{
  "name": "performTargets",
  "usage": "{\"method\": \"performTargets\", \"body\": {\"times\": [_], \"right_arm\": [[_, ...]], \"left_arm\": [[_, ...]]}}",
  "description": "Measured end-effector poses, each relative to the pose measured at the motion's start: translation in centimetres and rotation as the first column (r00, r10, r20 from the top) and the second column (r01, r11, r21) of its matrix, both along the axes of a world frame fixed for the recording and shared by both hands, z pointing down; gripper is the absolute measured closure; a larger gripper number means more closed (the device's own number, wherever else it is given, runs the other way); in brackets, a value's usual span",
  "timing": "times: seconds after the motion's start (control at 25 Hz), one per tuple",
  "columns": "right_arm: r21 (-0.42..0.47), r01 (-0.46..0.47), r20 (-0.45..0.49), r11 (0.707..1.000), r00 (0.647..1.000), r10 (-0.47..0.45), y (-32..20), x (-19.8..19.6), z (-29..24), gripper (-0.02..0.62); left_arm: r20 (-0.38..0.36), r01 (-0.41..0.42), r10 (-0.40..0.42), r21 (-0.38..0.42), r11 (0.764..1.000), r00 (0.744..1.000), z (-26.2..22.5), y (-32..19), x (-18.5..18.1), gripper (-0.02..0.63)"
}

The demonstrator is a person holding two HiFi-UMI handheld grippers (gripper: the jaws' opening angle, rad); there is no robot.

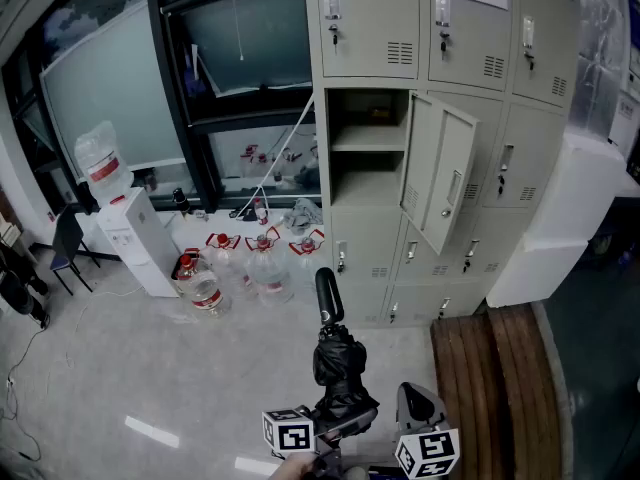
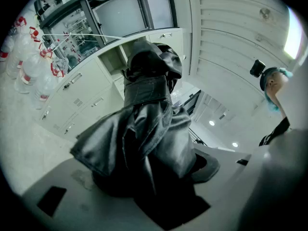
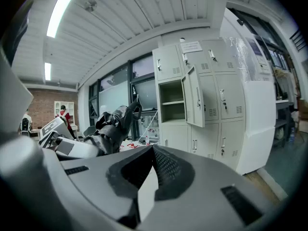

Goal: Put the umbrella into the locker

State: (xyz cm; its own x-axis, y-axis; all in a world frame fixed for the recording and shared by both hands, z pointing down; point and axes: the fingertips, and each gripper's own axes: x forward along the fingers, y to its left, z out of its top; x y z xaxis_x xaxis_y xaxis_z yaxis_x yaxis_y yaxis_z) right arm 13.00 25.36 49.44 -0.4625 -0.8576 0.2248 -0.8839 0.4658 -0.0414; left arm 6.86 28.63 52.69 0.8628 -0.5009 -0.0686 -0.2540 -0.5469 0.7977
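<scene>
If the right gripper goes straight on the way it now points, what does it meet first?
Most likely the lockers, at the open compartment; nothing shows between them and the right gripper. Depth is unclear. The umbrella lies left of that line.

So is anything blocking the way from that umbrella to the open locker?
Nothing visible. The umbrella, held by the left gripper, has bare floor ahead up to the locker; its door hangs aside right, bottles stand off left.
</scene>
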Motion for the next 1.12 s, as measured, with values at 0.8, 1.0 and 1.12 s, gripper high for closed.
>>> {"method": "performTargets", "body": {"times": [0.8, 1.0, 1.12], "right_arm": [[-0.007, 0.032, 0.033, 0.999, 0.999, -0.032, -5.0, 1.1, 0.4, 0.595], [-0.019, 0.019, 0.041, 1.0, 0.999, -0.019, -10.8, 0.8, 1.3, 0.594], [-0.022, 0.016, 0.028, 1.0, 0.999, -0.016, -15.5, 0.1, 2.0, 0.595]], "left_arm": [[0.013, 0.006, -0.006, -0.017, 1.0, 1.0, 0.1, -5.5, 1.4, 0.325], [0.026, -0.003, 0.003, -0.005, 1.0, 1.0, 0.4, -11.8, 1.0, 0.325], [0.021, -0.019, 0.019, -0.008, 1.0, 1.0, 0.8, -16.7, 0.7, 0.325]]}}
